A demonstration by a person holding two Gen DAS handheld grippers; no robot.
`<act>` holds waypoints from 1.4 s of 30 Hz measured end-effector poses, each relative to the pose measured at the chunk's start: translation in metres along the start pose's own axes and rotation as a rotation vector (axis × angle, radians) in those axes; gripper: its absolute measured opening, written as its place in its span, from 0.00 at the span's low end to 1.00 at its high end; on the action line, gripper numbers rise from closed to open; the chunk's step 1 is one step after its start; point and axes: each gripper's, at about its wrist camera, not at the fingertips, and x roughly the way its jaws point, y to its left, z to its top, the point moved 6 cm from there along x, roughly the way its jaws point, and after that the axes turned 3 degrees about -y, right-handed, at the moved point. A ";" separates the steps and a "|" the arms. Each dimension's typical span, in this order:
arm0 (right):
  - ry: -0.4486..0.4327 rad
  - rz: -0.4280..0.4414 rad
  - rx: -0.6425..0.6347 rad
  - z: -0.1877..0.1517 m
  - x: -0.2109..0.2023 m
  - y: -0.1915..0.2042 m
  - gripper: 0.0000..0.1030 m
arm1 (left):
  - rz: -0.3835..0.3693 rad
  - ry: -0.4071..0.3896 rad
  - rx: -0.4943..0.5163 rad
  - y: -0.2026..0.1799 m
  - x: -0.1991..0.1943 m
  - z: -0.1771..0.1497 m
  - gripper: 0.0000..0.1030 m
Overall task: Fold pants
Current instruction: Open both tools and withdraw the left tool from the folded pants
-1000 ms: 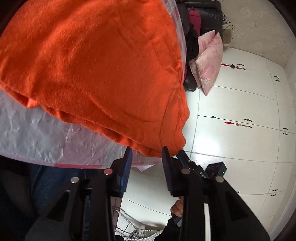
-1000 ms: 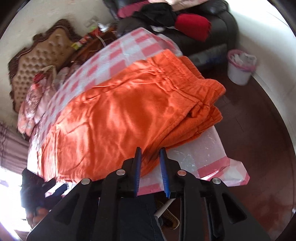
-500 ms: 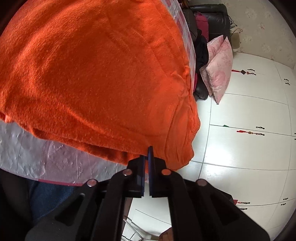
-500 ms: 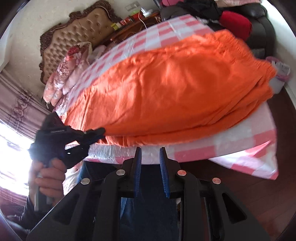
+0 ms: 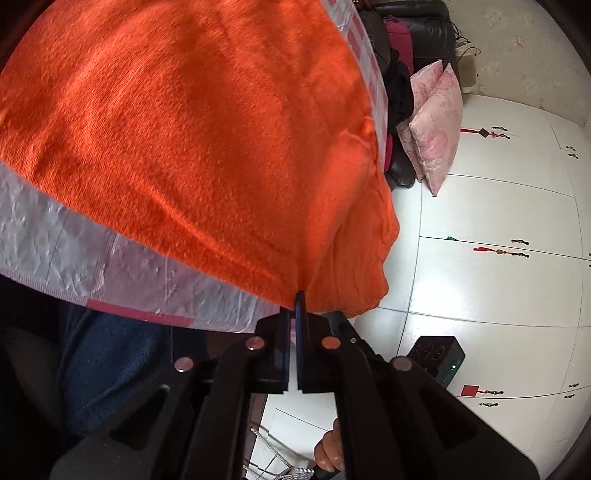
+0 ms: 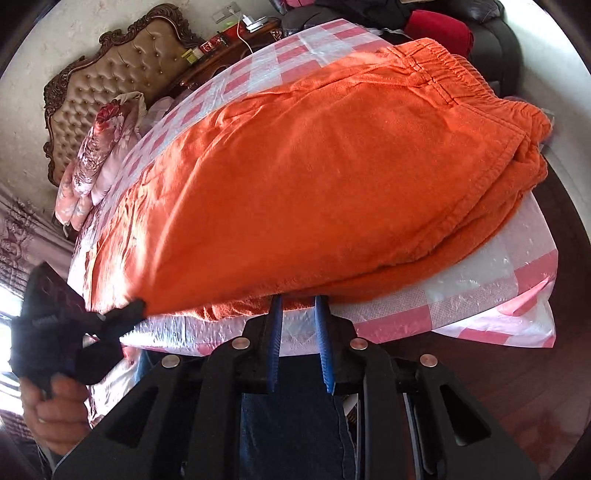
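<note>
Orange pants (image 6: 332, 184) lie folded lengthwise on a table under a pink-and-white checked cloth (image 6: 480, 295), waistband at the far right. My left gripper (image 5: 295, 301) is shut on the near hem of the pants (image 5: 203, 147), at their corner over the table edge. The right wrist view shows this gripper (image 6: 138, 306) pinching the left corner. My right gripper (image 6: 298, 301) sits at the near edge further right. Its jaws are closing and a gap still shows between them. The orange hem lies over its fingertips (image 6: 277, 306).
A tufted headboard (image 6: 122, 62) and floral bedding (image 6: 96, 155) stand behind the table. Pink pillows (image 5: 432, 122) lean on a black sofa (image 5: 417, 22) beside white cabinet doors (image 5: 498, 221). The person's jeans (image 6: 291, 424) press against the table's near edge, above dark wood floor (image 6: 517, 387).
The left jaws closed from open onto the pants' hem. The right gripper swung left and came down to the near edge of the pants, its jaws slightly narrower.
</note>
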 end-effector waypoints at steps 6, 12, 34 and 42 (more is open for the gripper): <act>0.029 0.055 0.046 0.000 -0.007 -0.007 0.21 | 0.027 -0.002 0.031 0.008 0.007 0.002 0.01; -0.003 0.230 0.218 0.020 -0.033 -0.038 0.23 | -0.059 0.067 0.055 -0.018 0.017 -0.014 0.25; -0.127 -0.057 0.212 0.032 -0.057 -0.087 0.17 | 0.394 -0.024 1.416 -0.112 0.137 -0.101 0.27; -0.146 -0.219 0.020 0.026 -0.049 -0.074 0.17 | 0.325 -0.007 1.339 -0.125 0.131 -0.084 0.07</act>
